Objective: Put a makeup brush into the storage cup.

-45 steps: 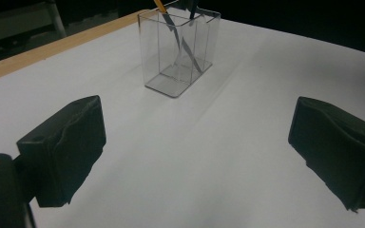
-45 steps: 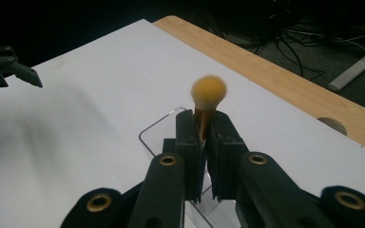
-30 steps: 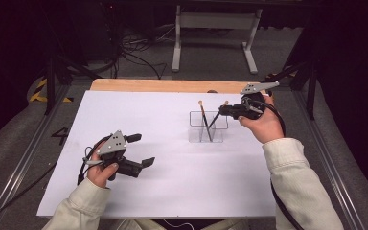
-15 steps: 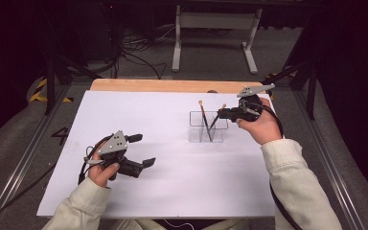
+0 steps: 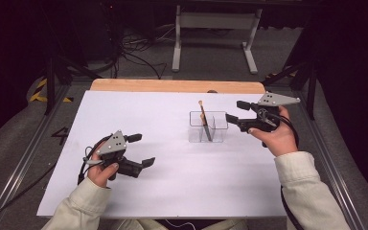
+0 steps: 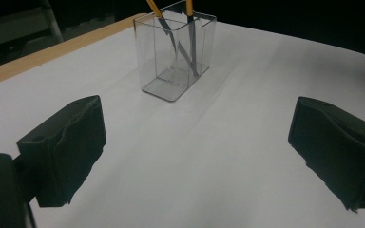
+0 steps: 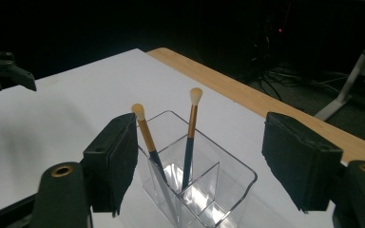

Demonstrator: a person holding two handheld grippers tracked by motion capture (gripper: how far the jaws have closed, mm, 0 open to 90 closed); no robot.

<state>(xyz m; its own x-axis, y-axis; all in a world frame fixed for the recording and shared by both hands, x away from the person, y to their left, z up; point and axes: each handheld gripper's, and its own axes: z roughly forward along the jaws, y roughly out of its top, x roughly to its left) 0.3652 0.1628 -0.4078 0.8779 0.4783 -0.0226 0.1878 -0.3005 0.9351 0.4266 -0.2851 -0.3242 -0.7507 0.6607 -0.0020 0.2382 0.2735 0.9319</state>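
A clear two-compartment holder (image 5: 209, 127) stands on the white sheet right of centre. Two brushes with orange-and-dark handles lean in it, the left brush (image 7: 147, 135) and the right brush (image 7: 190, 129), bristles up. My right gripper (image 5: 234, 110) hangs just right of the holder, pointing at it. Its jaws have just been opening and now stand open, with nothing between them (image 7: 204, 142). My left gripper (image 5: 143, 149) rests open near the sheet's front left, aimed at the holder (image 6: 176, 57) from well away, with only white sheet between its jaws (image 6: 199, 142).
The white sheet (image 5: 172, 191) covers most of the table, and a wooden strip (image 5: 172, 86) shows along the far edge. Cables and a metal stand lie on the floor beyond. The left gripper (image 7: 4, 71) shows far off in the right gripper view.
The right gripper, which was shut on a brush over the holder, has opened and drawn back to the right. That brush now stands in the holder. The left hand has stayed put.
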